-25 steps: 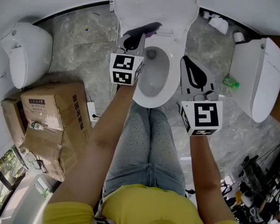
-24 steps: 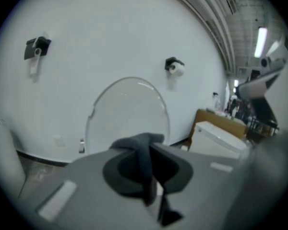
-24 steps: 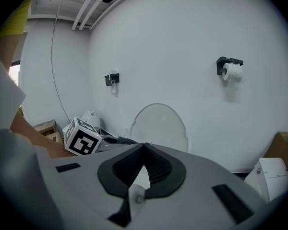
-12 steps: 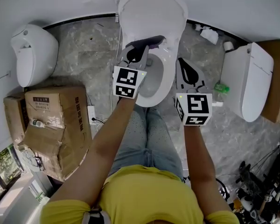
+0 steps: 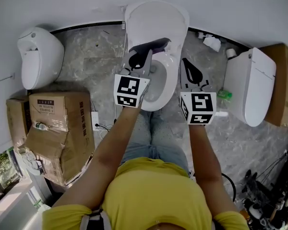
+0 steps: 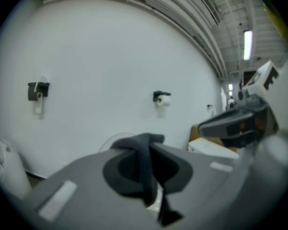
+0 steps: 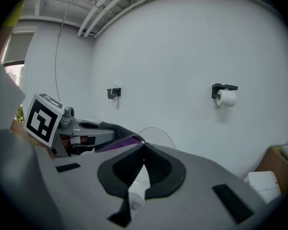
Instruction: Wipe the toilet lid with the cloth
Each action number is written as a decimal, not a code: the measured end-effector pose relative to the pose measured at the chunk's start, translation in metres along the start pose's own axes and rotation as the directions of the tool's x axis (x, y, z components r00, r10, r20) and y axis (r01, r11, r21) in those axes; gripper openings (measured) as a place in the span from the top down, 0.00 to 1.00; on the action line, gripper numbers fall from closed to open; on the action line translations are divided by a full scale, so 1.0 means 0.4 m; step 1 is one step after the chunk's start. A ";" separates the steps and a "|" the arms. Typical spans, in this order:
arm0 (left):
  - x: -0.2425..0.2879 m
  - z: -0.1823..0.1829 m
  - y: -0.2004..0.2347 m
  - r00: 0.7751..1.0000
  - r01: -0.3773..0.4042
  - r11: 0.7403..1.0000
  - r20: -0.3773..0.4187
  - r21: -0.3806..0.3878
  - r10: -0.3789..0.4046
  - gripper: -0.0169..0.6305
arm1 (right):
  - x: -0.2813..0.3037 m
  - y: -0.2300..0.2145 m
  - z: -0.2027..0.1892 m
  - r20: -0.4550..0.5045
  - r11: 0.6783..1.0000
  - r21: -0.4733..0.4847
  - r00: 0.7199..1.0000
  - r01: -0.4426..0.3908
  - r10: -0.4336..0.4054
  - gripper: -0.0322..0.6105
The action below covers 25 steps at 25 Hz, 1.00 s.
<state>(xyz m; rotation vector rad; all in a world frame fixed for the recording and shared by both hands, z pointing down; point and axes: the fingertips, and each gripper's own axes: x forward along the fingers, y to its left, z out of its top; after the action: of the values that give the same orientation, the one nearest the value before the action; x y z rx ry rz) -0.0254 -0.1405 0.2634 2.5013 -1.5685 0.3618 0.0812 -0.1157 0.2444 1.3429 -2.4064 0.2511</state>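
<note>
Rising | left gripper (image 5: pixel 147 52), cloth (image 5: pixel 156 44) clamped | right gripper (image 5: pixel 186 63) raised too

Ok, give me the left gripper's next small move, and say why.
Probably ease the left gripper forward until the cloth it grips meets the raised lid. The cloth seems to hang short of the lid, above the bowl, so wiping cannot start yet.
</note>
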 end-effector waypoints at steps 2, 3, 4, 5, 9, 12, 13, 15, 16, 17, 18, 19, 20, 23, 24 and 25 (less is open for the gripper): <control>-0.017 0.032 -0.004 1.000 -0.004 1.000 0.016 0.008 0.004 0.95 | -0.008 0.001 0.024 0.015 1.000 -0.008 1.000 -0.002 0.002 0.92; -0.023 0.047 -0.007 1.000 -0.004 1.000 0.024 0.013 0.004 0.95 | -0.011 0.002 0.036 0.021 1.000 -0.013 1.000 -0.003 0.003 0.92; -0.028 0.063 -0.010 0.999 -0.003 1.000 0.032 0.018 0.002 0.95 | -0.014 0.001 0.047 0.027 1.000 -0.019 1.000 -0.005 0.005 0.92; -0.033 0.079 -0.012 0.999 -0.001 1.000 0.041 0.021 0.000 0.95 | -0.015 0.001 0.059 0.033 1.000 -0.024 0.999 -0.007 0.008 0.92; -0.055 0.138 -0.016 0.997 -0.003 1.000 0.079 0.025 0.001 0.95 | -0.025 0.004 0.098 0.057 0.999 -0.034 0.998 -0.018 0.020 0.92; -0.063 0.183 -0.017 0.994 -0.003 0.999 0.107 0.033 0.000 0.95 | -0.030 0.004 0.130 0.076 0.999 -0.047 0.997 -0.025 0.028 0.92; -0.065 0.195 -0.019 0.993 -0.002 0.999 0.115 0.036 -0.002 0.95 | -0.031 0.004 0.139 0.080 0.998 -0.052 0.996 -0.027 0.031 0.92; -0.069 0.216 -0.021 0.992 0.001 0.999 0.129 0.038 -0.006 0.95 | -0.033 0.005 0.155 0.087 0.998 -0.063 0.996 -0.030 0.035 0.92; -0.070 0.223 -0.021 0.991 0.003 0.999 0.134 0.036 -0.008 0.95 | -0.033 0.005 0.161 0.090 0.997 -0.067 0.995 -0.031 0.037 0.92; -0.071 0.228 -0.020 0.990 0.005 0.999 0.137 0.034 -0.010 0.95 | -0.031 0.005 0.165 0.090 0.997 -0.070 0.995 -0.032 0.038 0.92; -0.070 0.230 -0.018 0.990 0.006 1.000 0.139 0.031 -0.011 0.95 | -0.027 0.006 0.168 0.089 0.997 -0.072 0.995 -0.035 0.041 0.92; -0.070 0.231 -0.016 0.990 0.008 1.000 0.139 0.027 -0.012 0.95 | -0.022 0.007 0.170 0.087 0.996 -0.076 0.995 -0.041 0.048 0.92; -0.069 0.231 -0.014 0.990 0.011 1.000 0.138 0.022 -0.014 0.95 | -0.016 0.009 0.171 0.085 0.995 -0.083 0.995 -0.051 0.058 0.92; -0.065 0.233 -0.003 0.991 0.021 1.000 0.134 -0.006 -0.020 0.95 | 0.012 0.015 0.173 0.072 0.990 -0.112 0.993 -0.089 0.097 0.92; -0.063 0.234 0.001 0.991 0.023 1.000 0.134 -0.012 -0.021 0.95 | 0.024 0.015 0.174 0.065 0.988 -0.117 0.992 -0.102 0.110 0.92; -0.059 0.237 0.005 0.991 0.024 1.000 0.134 -0.013 -0.022 0.95 | 0.037 0.013 0.176 0.057 0.986 -0.120 0.991 -0.114 0.122 0.92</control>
<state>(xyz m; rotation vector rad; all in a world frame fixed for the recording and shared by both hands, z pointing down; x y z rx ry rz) -0.0262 -0.1465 0.1659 2.5785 -1.5811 0.1820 0.0536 -0.1478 0.1858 1.1764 -2.5159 0.0983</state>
